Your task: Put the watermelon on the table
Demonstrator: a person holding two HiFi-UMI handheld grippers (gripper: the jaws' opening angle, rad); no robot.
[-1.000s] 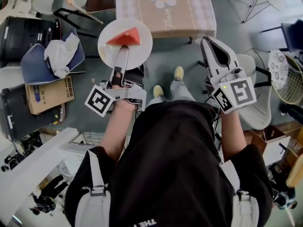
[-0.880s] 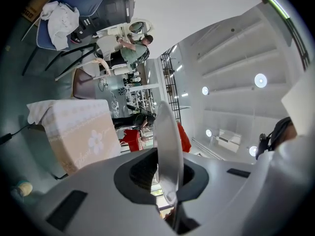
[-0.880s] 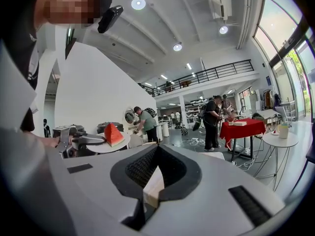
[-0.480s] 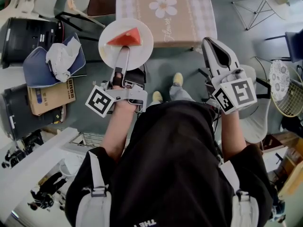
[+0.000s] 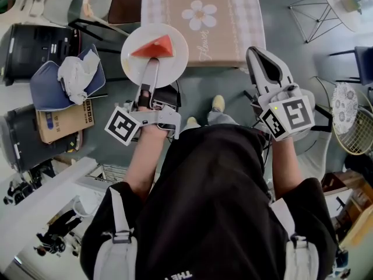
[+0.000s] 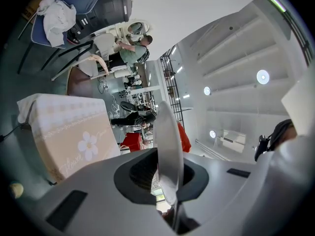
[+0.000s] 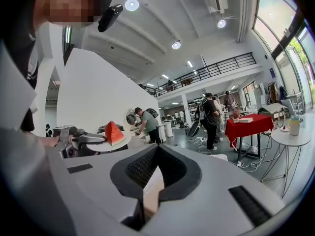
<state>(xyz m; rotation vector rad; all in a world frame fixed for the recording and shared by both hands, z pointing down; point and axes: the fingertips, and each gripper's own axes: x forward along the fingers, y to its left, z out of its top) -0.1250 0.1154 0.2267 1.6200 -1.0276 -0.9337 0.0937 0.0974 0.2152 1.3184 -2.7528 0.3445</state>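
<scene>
Desk (image 5: 233, 16) not yet reached. Plate (image 5: 135, 60) up in the air by its near corner, rim clamped in left tongs (image 5: 152, 63); right tongs (image 5: 260, 56) clenched, empty. Watermelon (image 5: 155, 46) riding on plate. Remaining, by the look of it: carry over desk, set down.

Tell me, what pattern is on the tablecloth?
Beige tablecloth, white daisy, checked border; head view.
</scene>
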